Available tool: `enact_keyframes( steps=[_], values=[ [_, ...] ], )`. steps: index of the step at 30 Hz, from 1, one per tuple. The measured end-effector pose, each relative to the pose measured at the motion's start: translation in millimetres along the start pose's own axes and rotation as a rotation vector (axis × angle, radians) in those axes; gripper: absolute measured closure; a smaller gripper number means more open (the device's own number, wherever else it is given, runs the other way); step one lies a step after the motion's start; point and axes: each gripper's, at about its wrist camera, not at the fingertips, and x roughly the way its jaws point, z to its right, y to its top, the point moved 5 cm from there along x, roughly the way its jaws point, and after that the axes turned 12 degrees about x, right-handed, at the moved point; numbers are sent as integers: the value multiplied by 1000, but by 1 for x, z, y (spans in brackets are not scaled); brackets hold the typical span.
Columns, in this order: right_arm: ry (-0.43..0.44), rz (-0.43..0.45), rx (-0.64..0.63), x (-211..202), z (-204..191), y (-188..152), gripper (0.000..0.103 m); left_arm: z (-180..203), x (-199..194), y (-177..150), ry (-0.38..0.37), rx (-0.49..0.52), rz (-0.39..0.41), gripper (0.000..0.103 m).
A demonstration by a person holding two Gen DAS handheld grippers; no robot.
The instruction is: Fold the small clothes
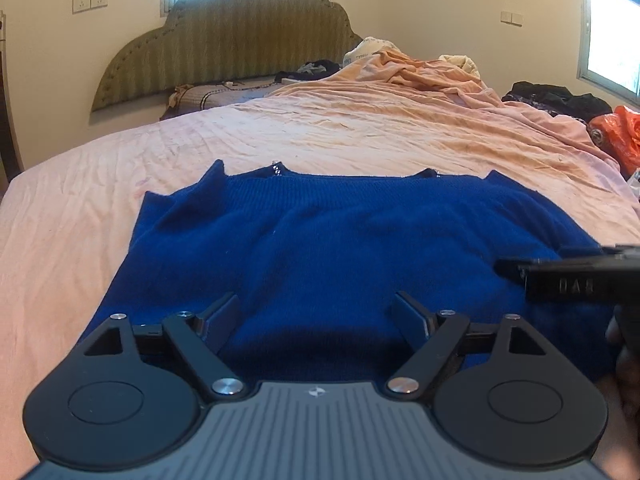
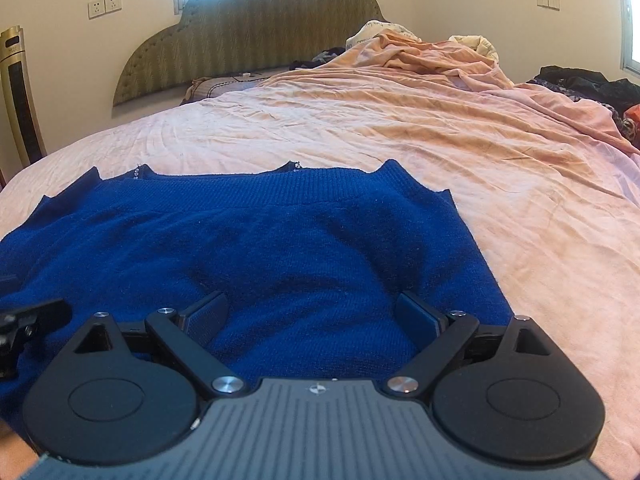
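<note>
Blue knitted sweater (image 1: 320, 248) lies spread flat on your bed, over the wrinkled pale pink sheet (image 1: 120, 200), close to the near edge of the bed. Its ribbed band runs across the far side of the garment, and small points of blue fabric stick up along that far edge; a few tiny shiny beads show at two of them.

Your left gripper (image 1: 320, 312) sits low over the near part of the sweater with its jaws spread wide and nothing between them but the knit below. Whether the fingertips (image 1: 224, 316) actually touch the fabric you cannot tell from this view. Your right gripper (image 2: 312, 314) is just beside it, toward the sweater's right side edge, and it too gapes wide with nothing in its grasp. In the left wrist view, the black body of the right gripper pokes in from the right above the sweater.

Beyond the sweater the sheet stretches bare toward the head of the bed, where a rumpled peach-pink blanket (image 1: 420, 76) is heaped at the far right. An olive-green scalloped upholstered headboard (image 1: 232, 32) stands against the cream wall, with white wall sockets (image 1: 90, 0) to its left. At the right edge of the bed lie dark clothes (image 1: 556, 98) and an orange plastic bag (image 1: 618, 132).
</note>
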Motion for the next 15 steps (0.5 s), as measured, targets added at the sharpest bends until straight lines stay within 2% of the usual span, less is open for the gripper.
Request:
enact_keyframes(
  steps=[4, 8, 11, 15],
  values=[
    [16, 23, 8, -13, 2, -3, 10, -6, 1, -1, -24, -46, 7, 17],
    [-5, 30, -40, -36, 1, -21, 7, -2, 1, -1, -16, -27, 1, 15],
    [-39, 27, -48, -42, 1, -28, 1, -2, 1, -2, -30, -36, 5, 13],
    [-39, -6, -14, -35, 6, -28, 1, -3, 0, -3, -32, -39, 9, 13]
  ],
)
